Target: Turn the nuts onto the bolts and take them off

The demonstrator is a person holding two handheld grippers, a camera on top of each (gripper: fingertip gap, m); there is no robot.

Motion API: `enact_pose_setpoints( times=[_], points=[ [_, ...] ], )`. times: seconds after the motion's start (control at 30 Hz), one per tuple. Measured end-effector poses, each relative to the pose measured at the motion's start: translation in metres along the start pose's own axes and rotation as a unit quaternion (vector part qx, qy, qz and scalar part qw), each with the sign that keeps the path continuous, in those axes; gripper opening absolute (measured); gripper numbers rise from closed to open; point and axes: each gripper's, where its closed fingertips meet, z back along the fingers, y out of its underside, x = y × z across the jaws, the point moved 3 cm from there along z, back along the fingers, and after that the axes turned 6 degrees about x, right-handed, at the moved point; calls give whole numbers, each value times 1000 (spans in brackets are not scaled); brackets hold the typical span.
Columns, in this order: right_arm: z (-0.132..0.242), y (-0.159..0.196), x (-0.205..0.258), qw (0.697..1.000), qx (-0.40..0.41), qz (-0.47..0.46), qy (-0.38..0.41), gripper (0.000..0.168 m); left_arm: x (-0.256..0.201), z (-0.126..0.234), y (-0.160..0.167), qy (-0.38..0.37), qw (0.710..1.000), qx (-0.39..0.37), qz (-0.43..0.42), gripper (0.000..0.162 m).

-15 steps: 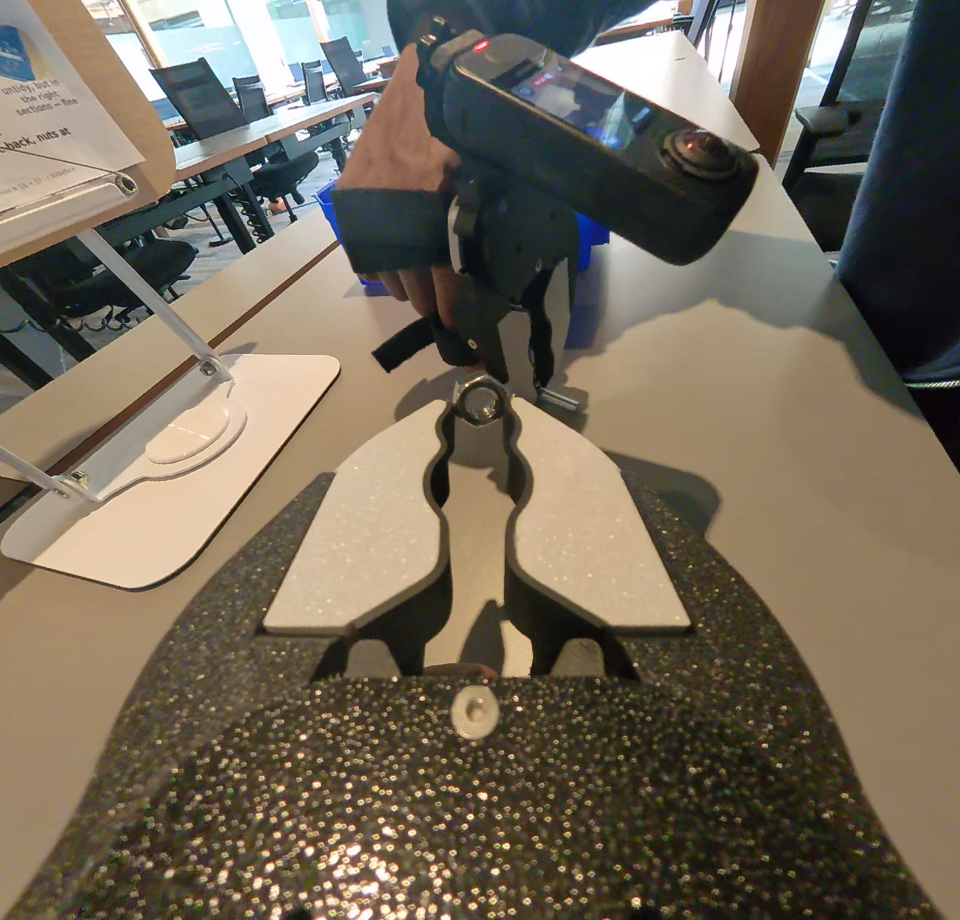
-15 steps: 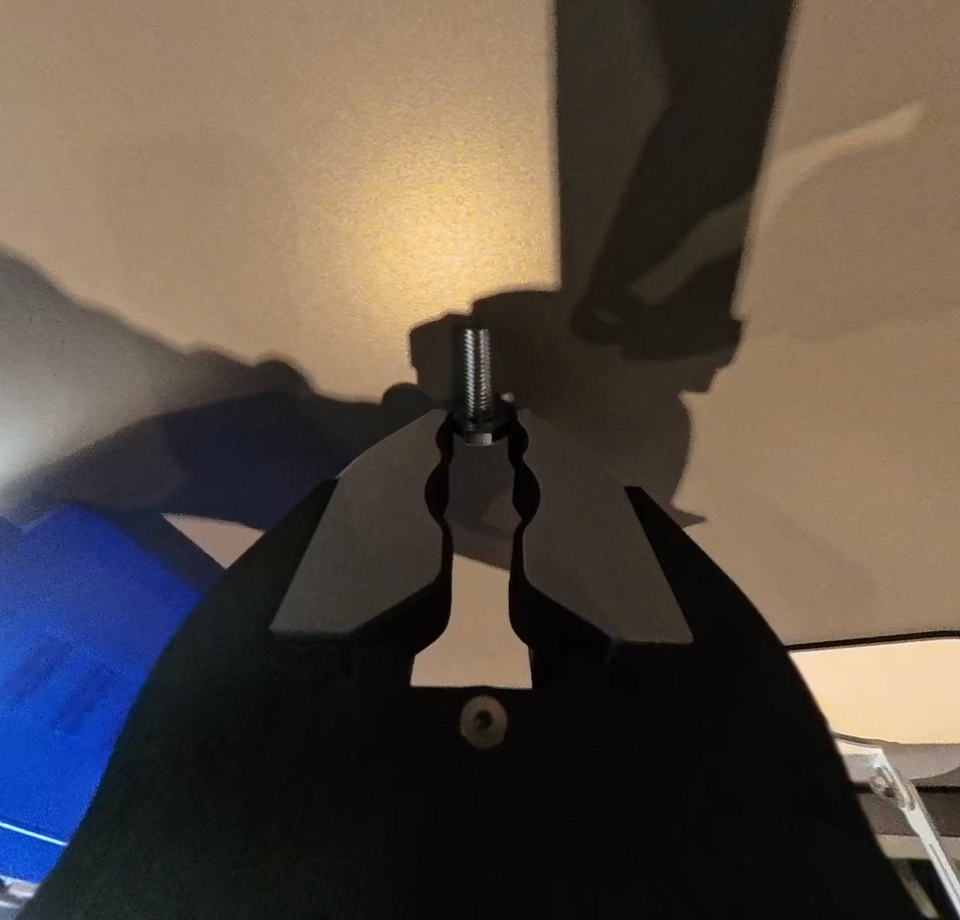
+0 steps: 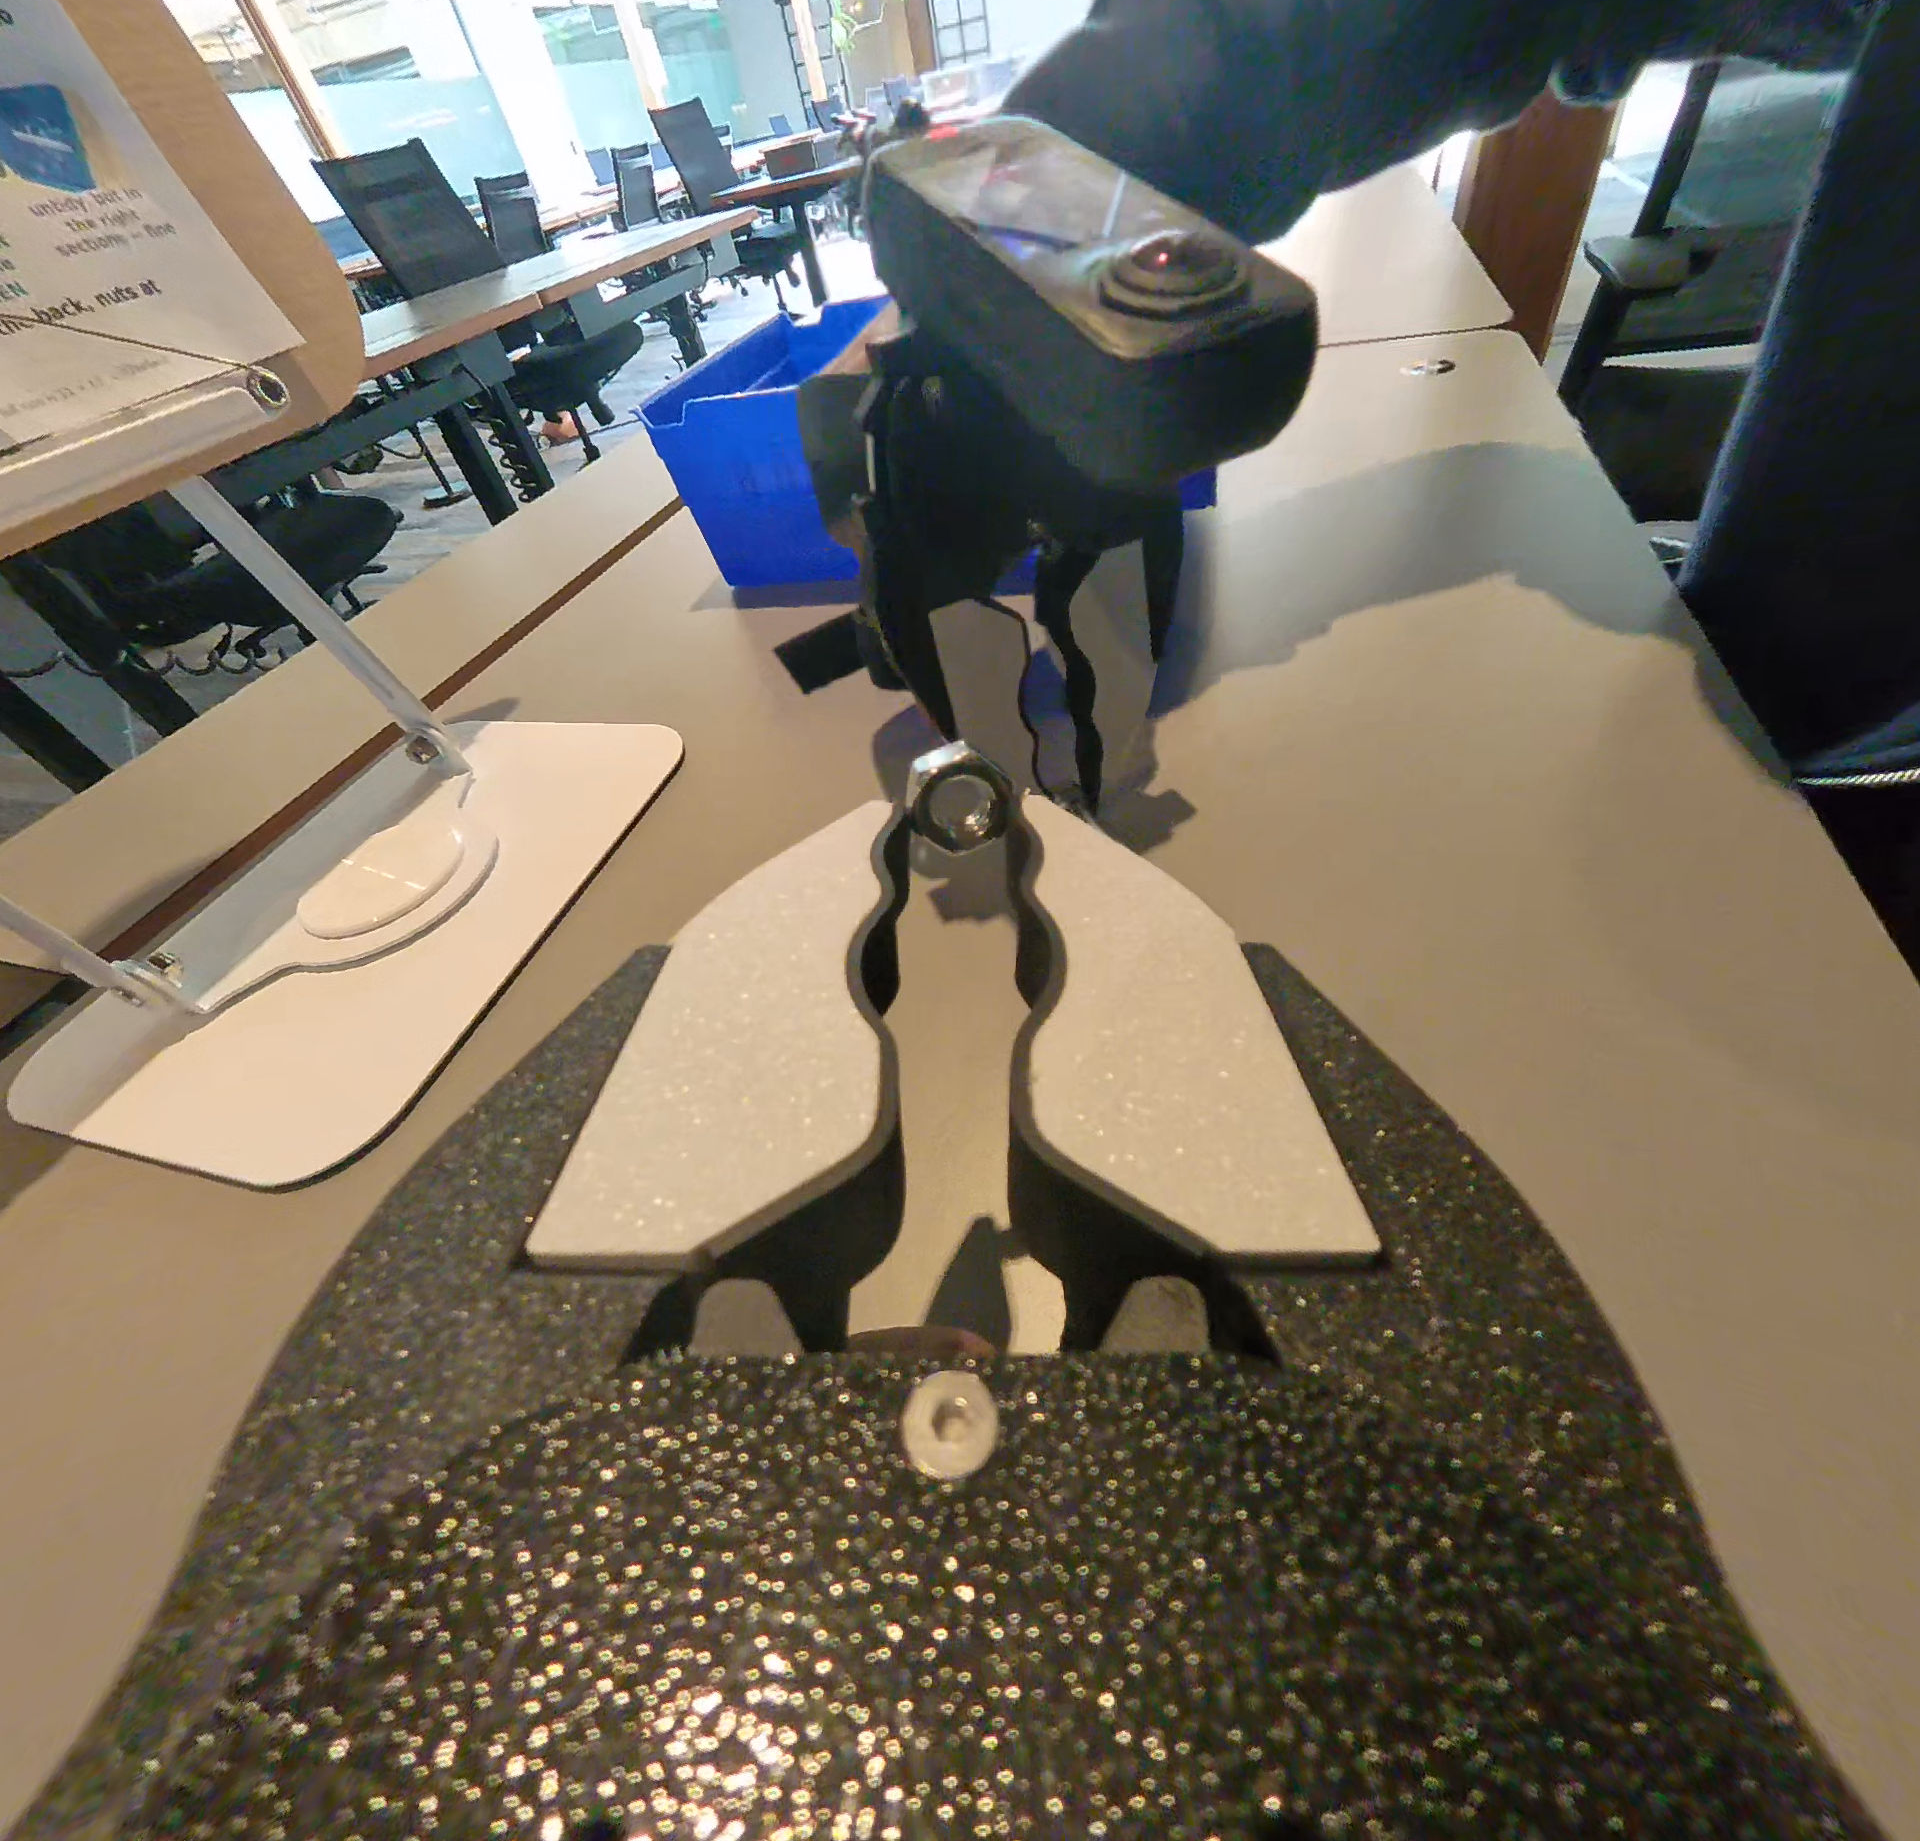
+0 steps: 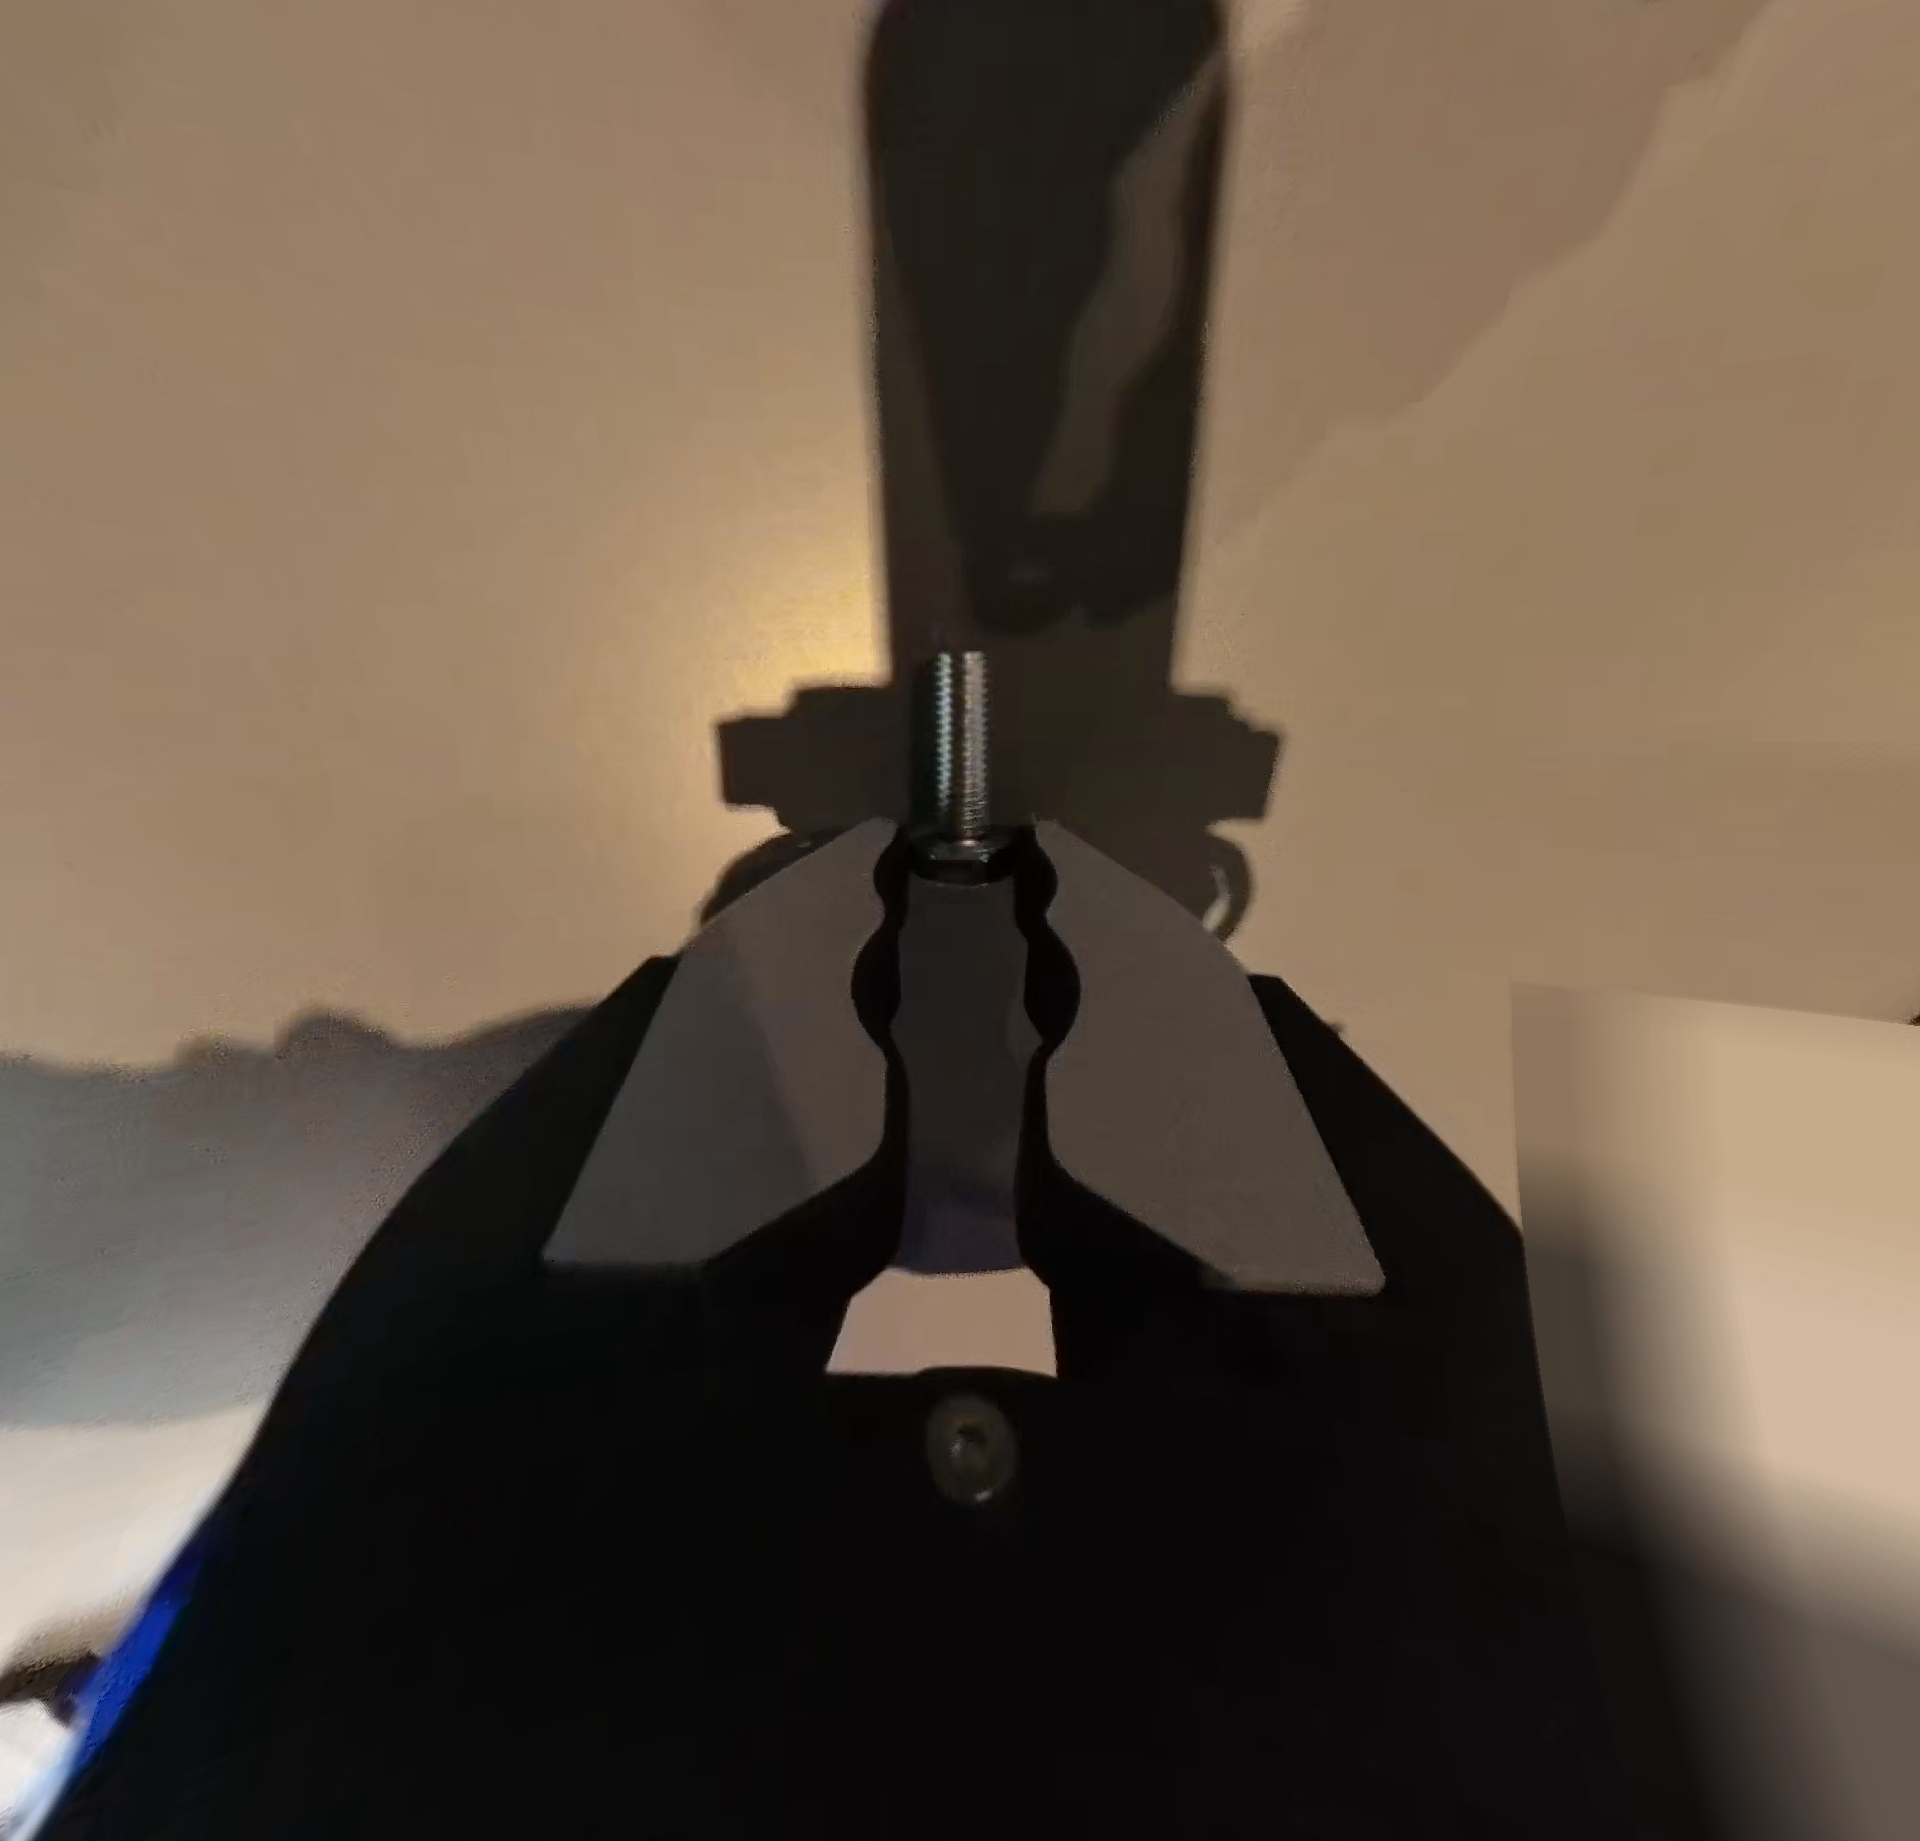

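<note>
While a steel hex nut (image 3: 958,806) sits pinched at the tips of the left gripper (image 3: 958,812), its threaded bore faces the camera and its flats press against both pale fingers (image 3: 769,1043). The jaws stand narrow, closed on the nut above the grey table (image 3: 1455,1012).

At about 12 o'clock from the nut, just beyond it, the right gripper (image 3: 1023,742) points down toward the tabletop, a black camera (image 3: 1081,295) mounted on top and a dark sleeve (image 3: 1299,46) reaching in from 1 o'clock. Whether its tips touch the table cannot be told.

In the right wrist view, the right gripper (image 4: 958,846) clamps a bolt (image 4: 958,742) by its head, jaws narrow, the threaded shank pointing straight out to 12 o'clock over the shadowed table. The view is soft and dim.

A blue bin (image 3: 748,461) stands behind the right gripper at 11 o'clock. A white stand base (image 3: 343,960) lies at 9 o'clock, well apart from the nut, carrying a sheet of paper (image 3: 94,233).
</note>
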Motion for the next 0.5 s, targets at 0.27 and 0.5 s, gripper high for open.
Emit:
enact_pose_setpoints(
  times=[0.27,0.5],
  points=[
    [1,-5,2,980,32,-144,130,19,0,1,-1,-5,1000,0,-4,17],
    [1,-4,14,961,71,-209,167,19,-2,0,-2,-4,1000,-2,-7,17]
  ],
)
